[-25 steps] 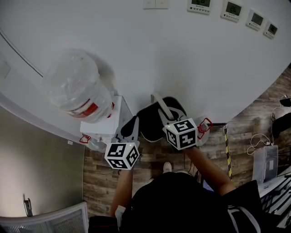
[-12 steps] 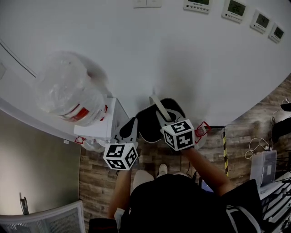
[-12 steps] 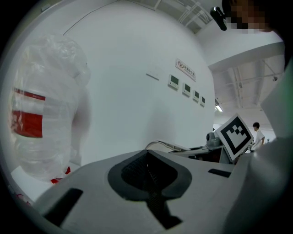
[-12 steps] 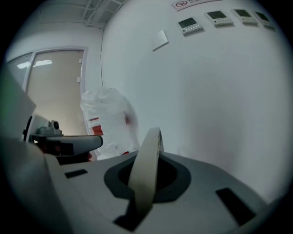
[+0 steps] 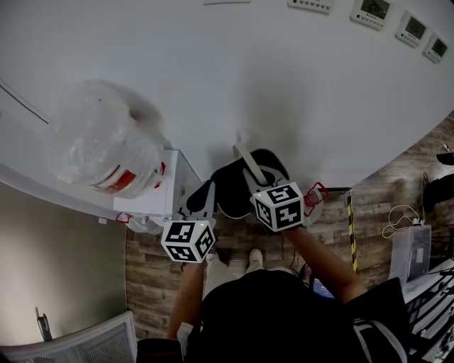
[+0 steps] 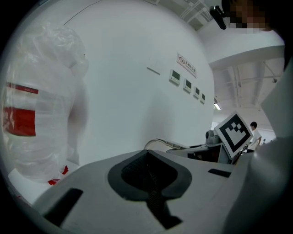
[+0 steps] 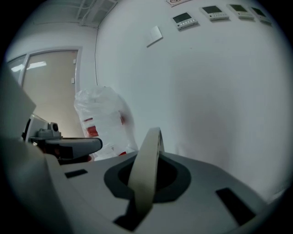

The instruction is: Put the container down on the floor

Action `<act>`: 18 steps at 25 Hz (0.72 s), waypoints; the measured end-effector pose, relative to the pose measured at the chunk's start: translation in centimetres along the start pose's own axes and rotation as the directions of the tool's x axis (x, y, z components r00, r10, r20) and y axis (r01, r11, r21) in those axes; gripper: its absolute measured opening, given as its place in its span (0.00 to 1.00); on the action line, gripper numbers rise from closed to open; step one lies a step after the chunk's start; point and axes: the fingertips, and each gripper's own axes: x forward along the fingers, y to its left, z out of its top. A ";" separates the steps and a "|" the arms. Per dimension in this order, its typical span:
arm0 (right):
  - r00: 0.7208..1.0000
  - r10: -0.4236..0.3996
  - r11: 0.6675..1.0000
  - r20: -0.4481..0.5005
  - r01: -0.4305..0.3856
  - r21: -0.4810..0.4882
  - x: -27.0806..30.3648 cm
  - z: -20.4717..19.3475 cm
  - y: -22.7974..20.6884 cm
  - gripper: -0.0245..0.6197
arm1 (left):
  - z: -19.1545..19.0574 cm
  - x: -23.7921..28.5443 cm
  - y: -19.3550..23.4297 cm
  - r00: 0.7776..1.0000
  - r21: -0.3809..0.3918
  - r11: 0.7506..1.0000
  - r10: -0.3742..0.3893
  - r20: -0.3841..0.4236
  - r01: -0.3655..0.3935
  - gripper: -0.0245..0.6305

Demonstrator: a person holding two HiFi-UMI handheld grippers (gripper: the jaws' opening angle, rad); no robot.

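White wall point(image 5: 298, 92) fills most of the head view, with a row of small wall control panels point(image 5: 374, 8) near its top edge and a brown wood-plank floor point(image 5: 152, 283) along its foot. A yellow-and-black striped tape line point(image 5: 352, 227) runs across the planks at the right.

At the left, against the wall, a large clear plastic-wrapped water bottle with a red label point(image 5: 96, 145) sits on a white boxy dispenser point(image 5: 167, 191). The same bottle shows in the left gripper view point(image 6: 32, 105) and in the right gripper view point(image 7: 103, 121).

The black round container point(image 5: 234, 188) is between the two claws, close to the wall and just right of the dispenser. A cream strap handle point(image 5: 248, 164) rises from it. From above I cannot tell whether its base touches the planks.

The right claw point(image 5: 255, 177) is clamped on that handle. In its own view the cream strap point(image 7: 145, 169) stands upright in the dark recess of the right claw point(image 7: 146, 180), pinched by both jaws.

The left claw point(image 5: 202, 200) sits at the container's left edge, just beside the dispenser. In its own view the left claw point(image 6: 149, 176) has its jaws pressed together, and nothing shows between them.

A black-and-white marker cube tops each claw, the left one point(image 5: 188, 241) lower in the head view than the right one point(image 5: 279, 207). The person's bare forearms reach up to both from a black-clad torso.
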 end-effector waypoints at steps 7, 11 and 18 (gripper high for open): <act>0.998 -0.055 0.998 -0.002 0.055 0.033 1.1 0.0 0.5 0.09 | -0.7 0.7 1.3 0.997 -0.013 0.998 -0.064 -0.049 0.063 0.06; 0.995 -0.095 0.993 -0.015 0.096 0.066 1.8 -0.7 0.7 0.09 | -1.5 0.8 2.0 0.992 -0.020 0.995 -0.102 -0.079 0.101 0.06; 0.986 -0.154 0.983 -0.060 0.159 0.094 3.2 -2.6 0.9 0.09 | -3.4 0.9 3.5 0.983 -0.058 0.988 -0.148 -0.112 0.142 0.06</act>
